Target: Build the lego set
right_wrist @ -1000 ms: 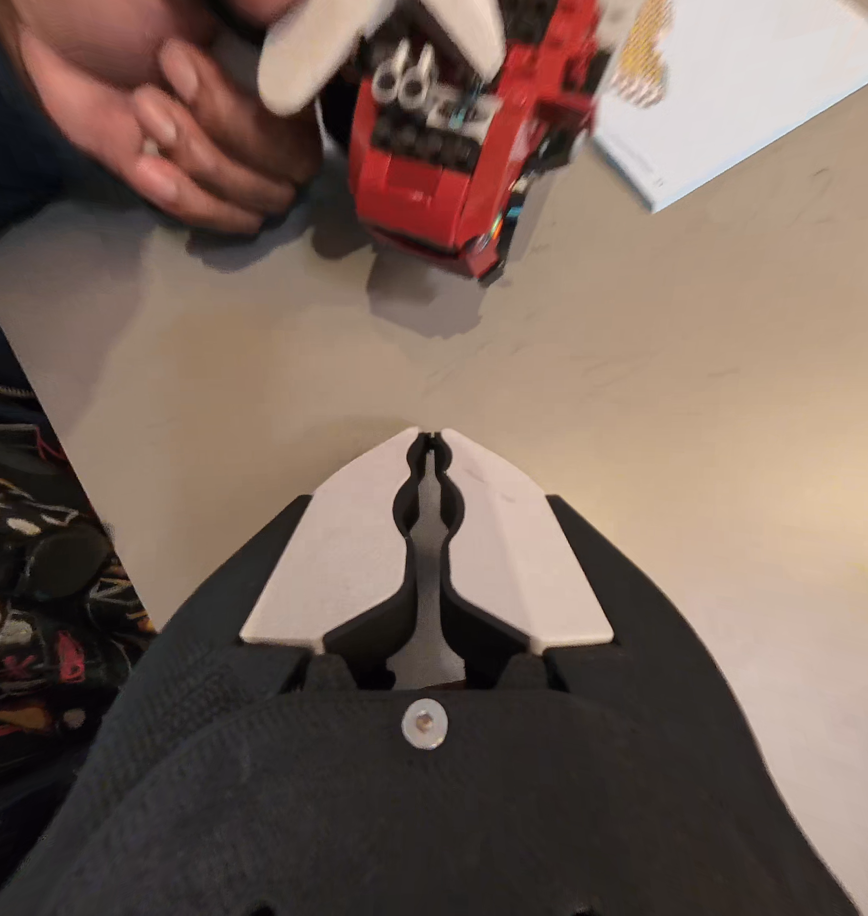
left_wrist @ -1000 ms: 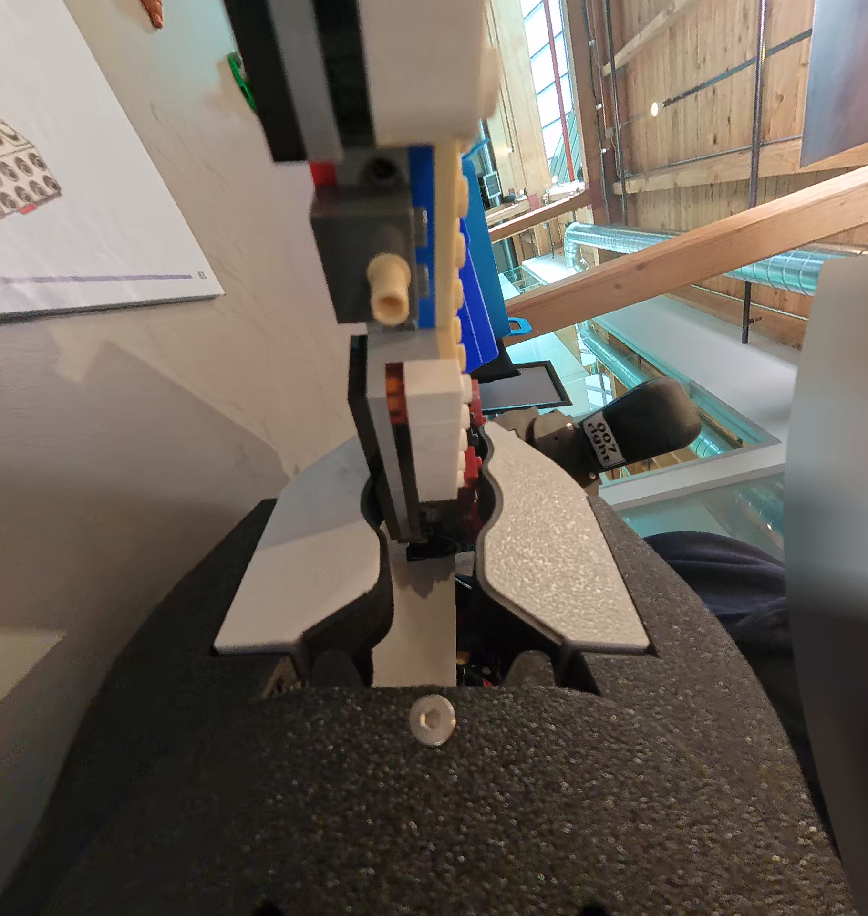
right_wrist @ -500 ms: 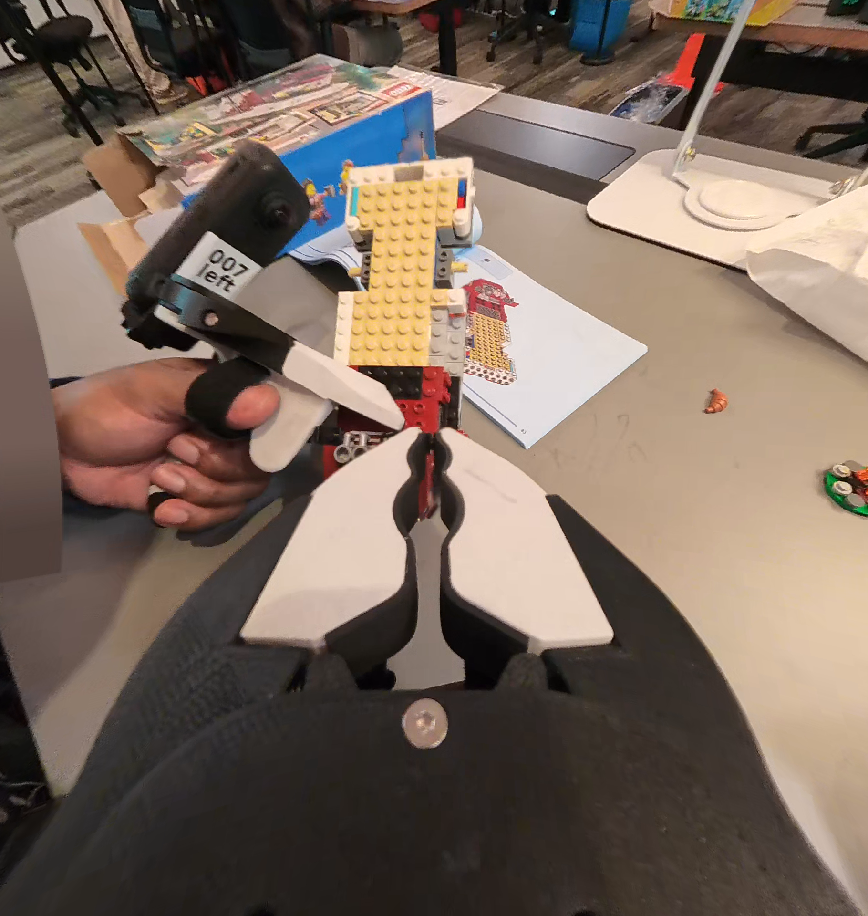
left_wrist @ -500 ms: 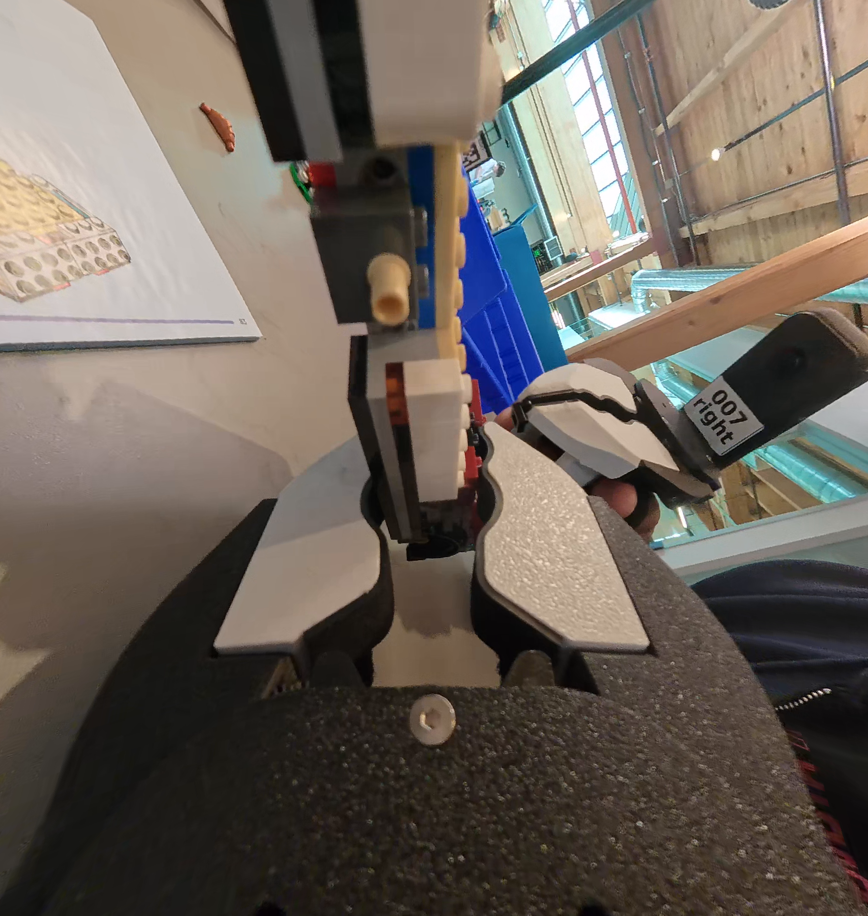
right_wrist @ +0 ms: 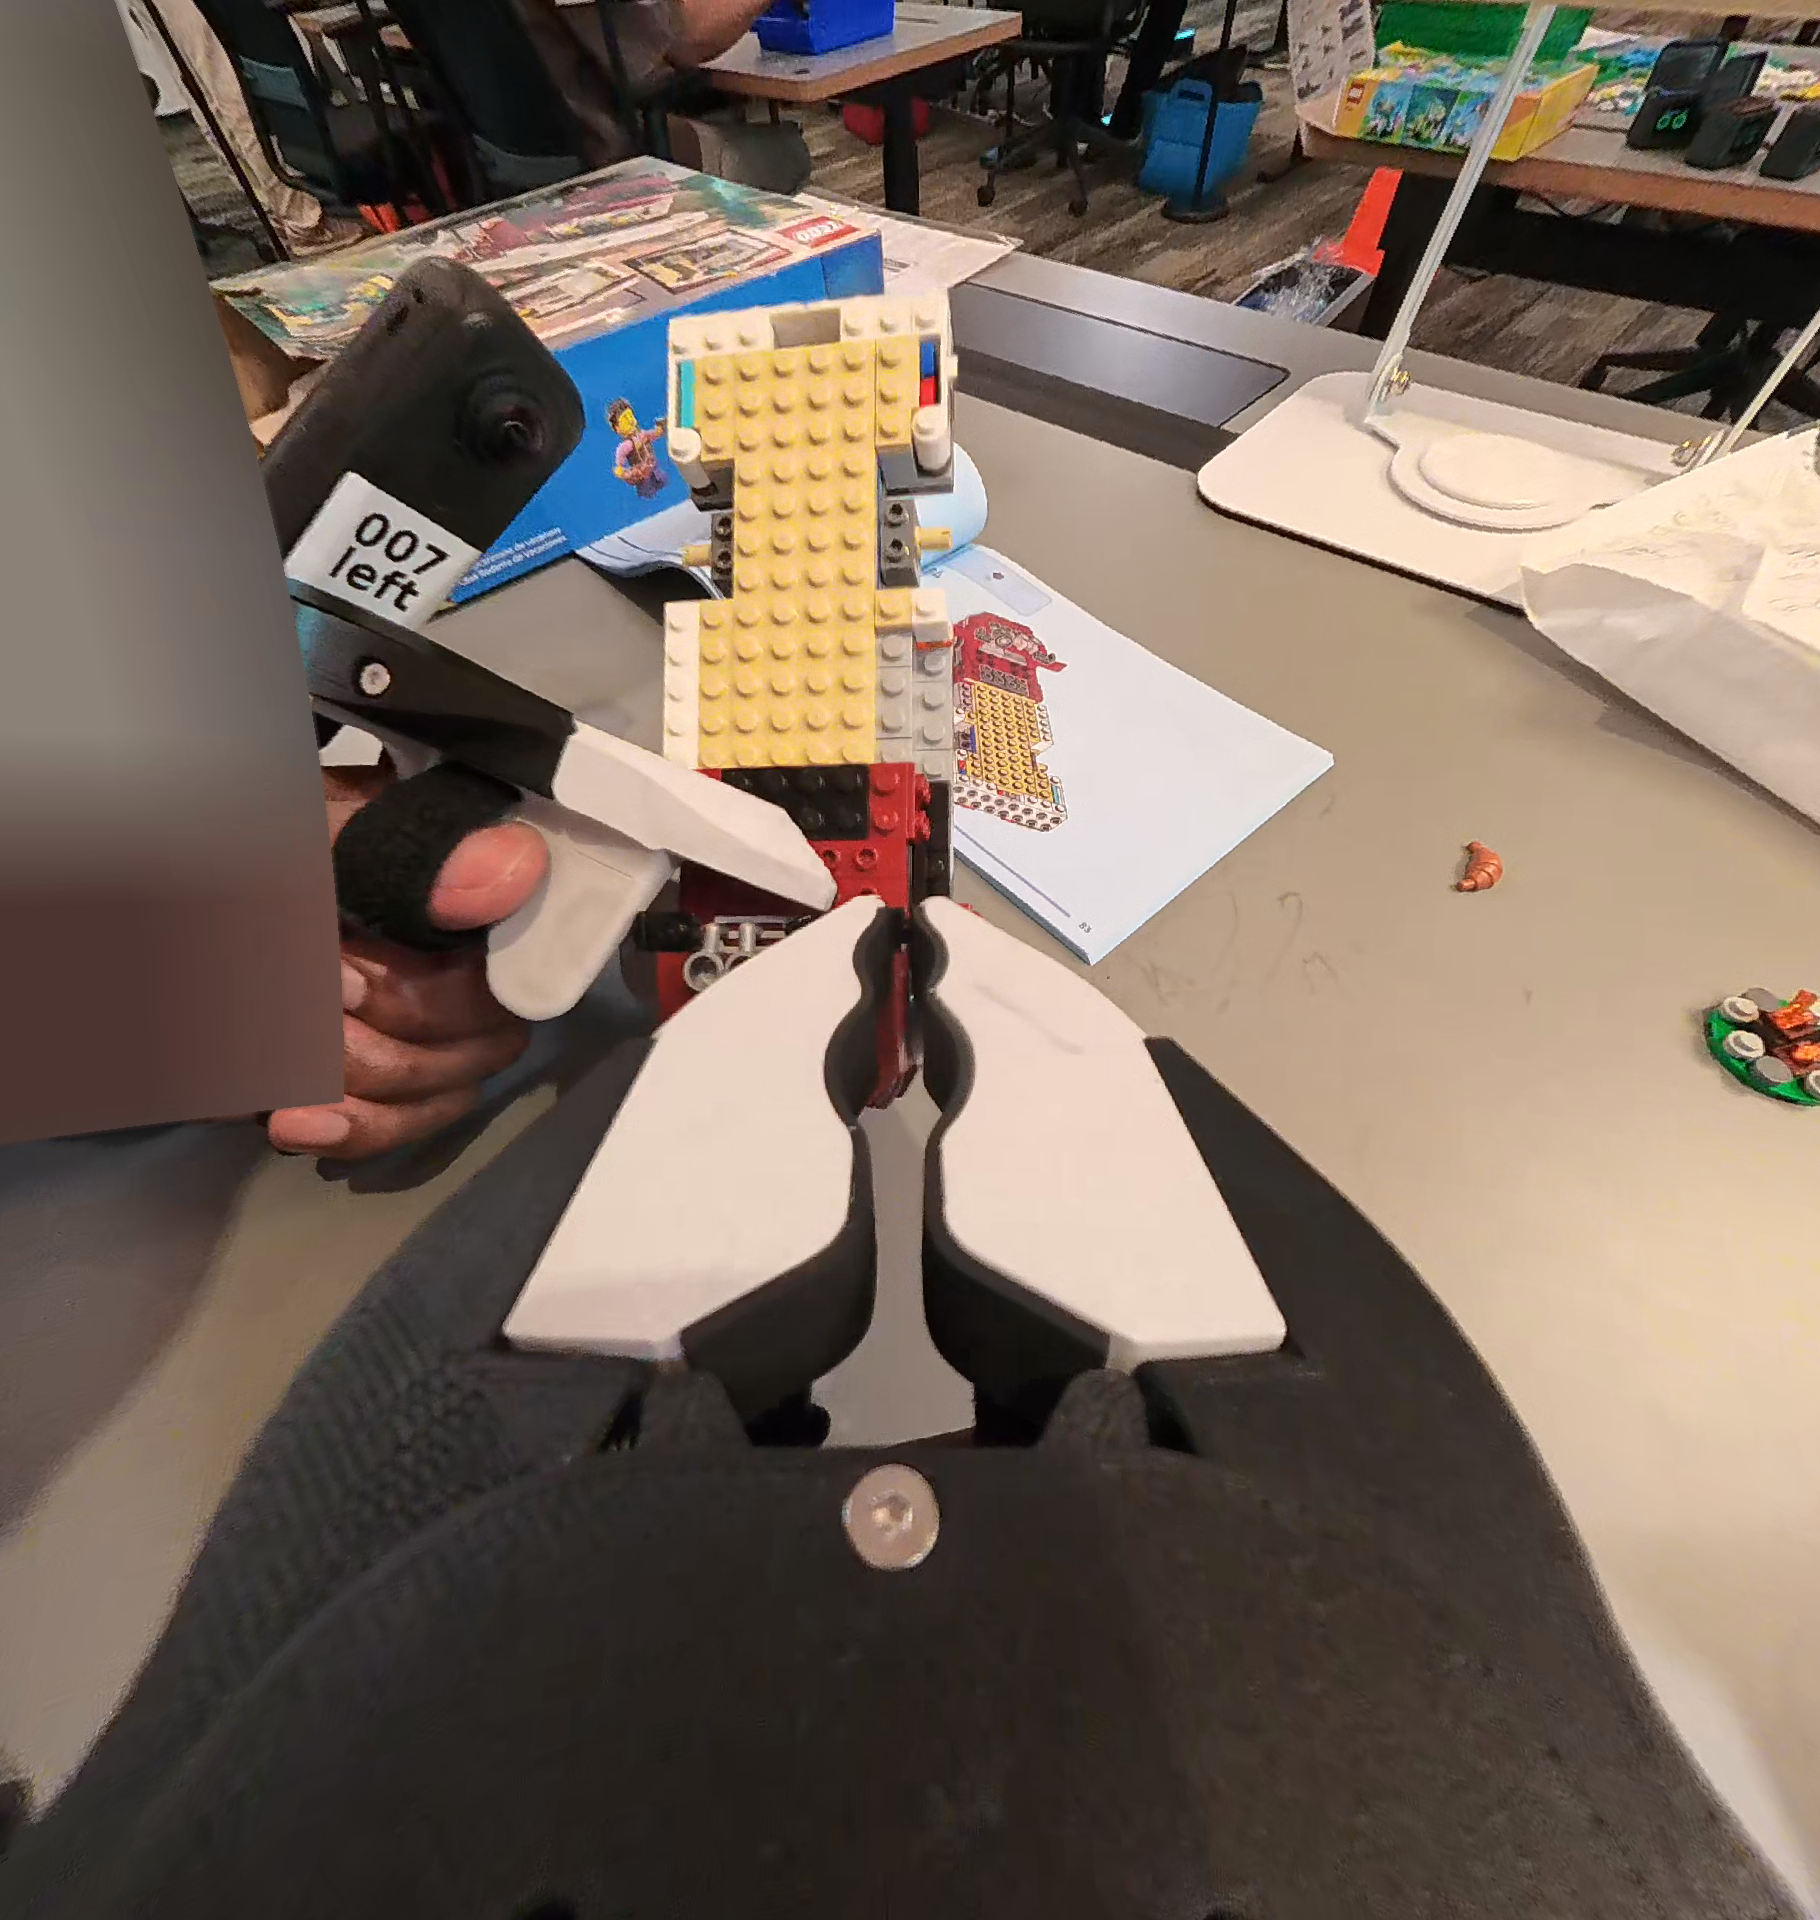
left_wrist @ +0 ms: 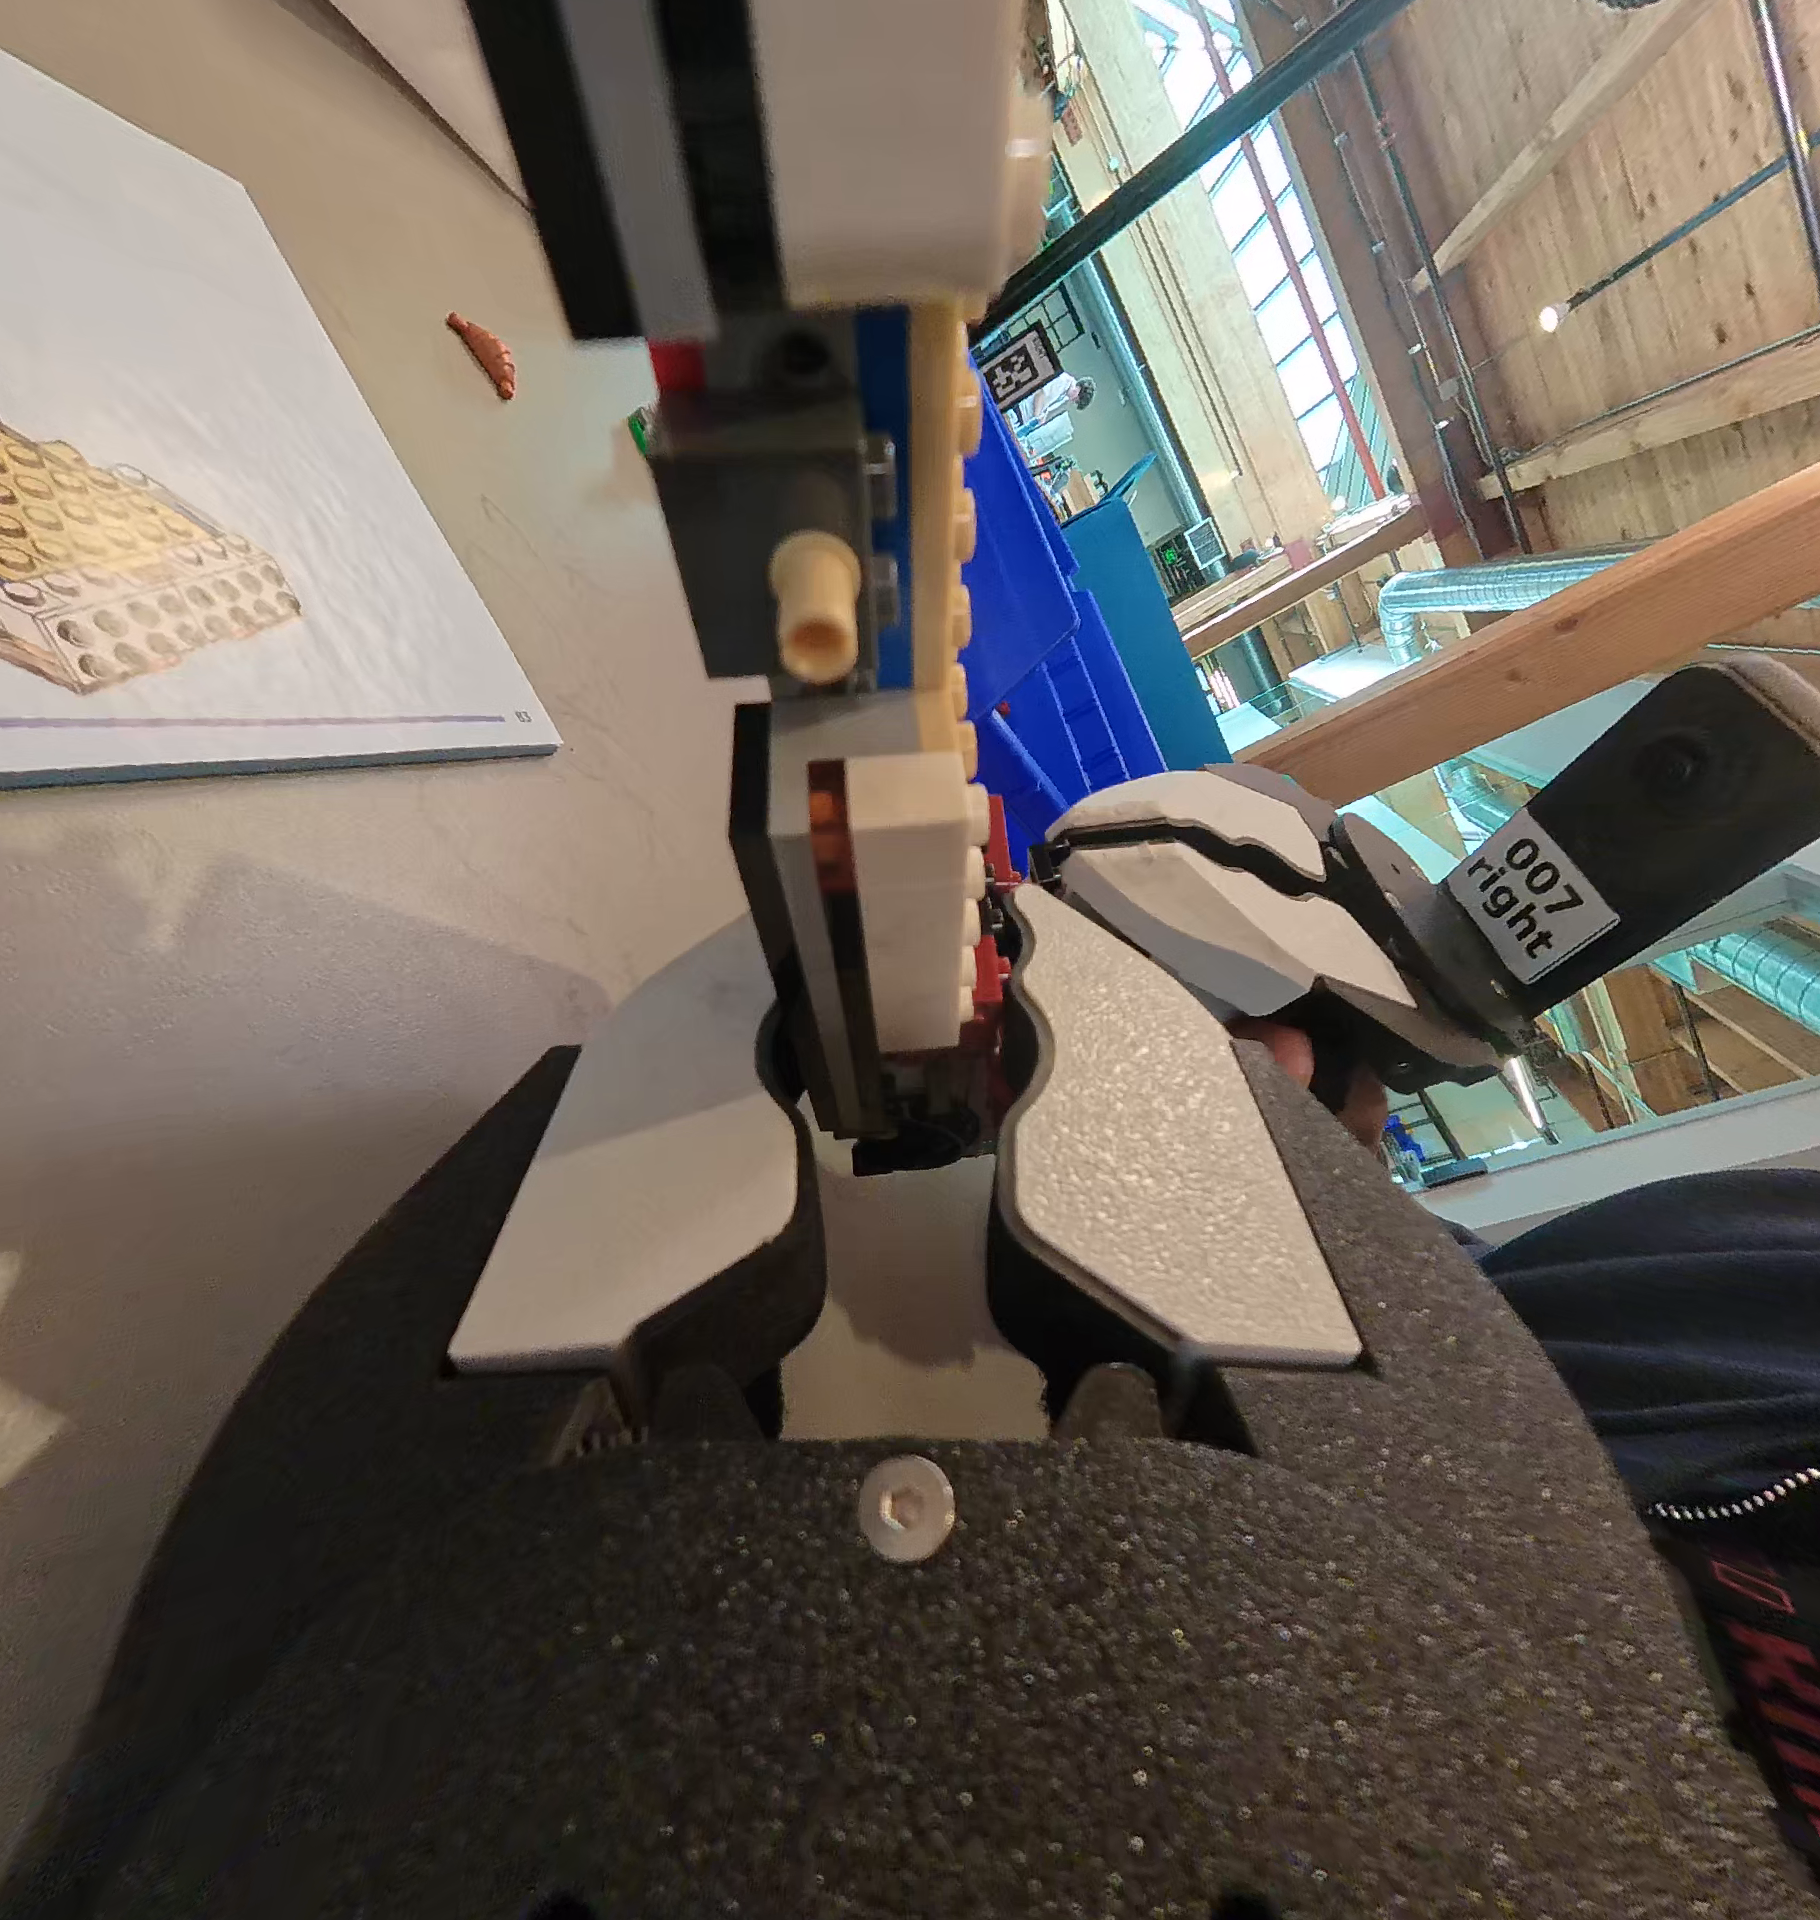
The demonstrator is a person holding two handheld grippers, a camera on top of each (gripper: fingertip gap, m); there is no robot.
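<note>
The left gripper (left_wrist: 901, 1049) clamps a brick-built model (right_wrist: 802, 582) upright over a grey table (right_wrist: 1405, 1143); the right gripper (right_wrist: 898, 920), nearly closed, pinches a thin dark-red piece (right_wrist: 890, 1049) at its base. A croissant piece (right_wrist: 1477, 865) lies at three o'clock.

Your left gripper (left_wrist: 901, 997) clamps the tall brick-built model's (right_wrist: 797, 582) lower end; your right gripper (right_wrist: 901, 920), jaws nearly closed, pinches a thin red piece at that same end.
</note>
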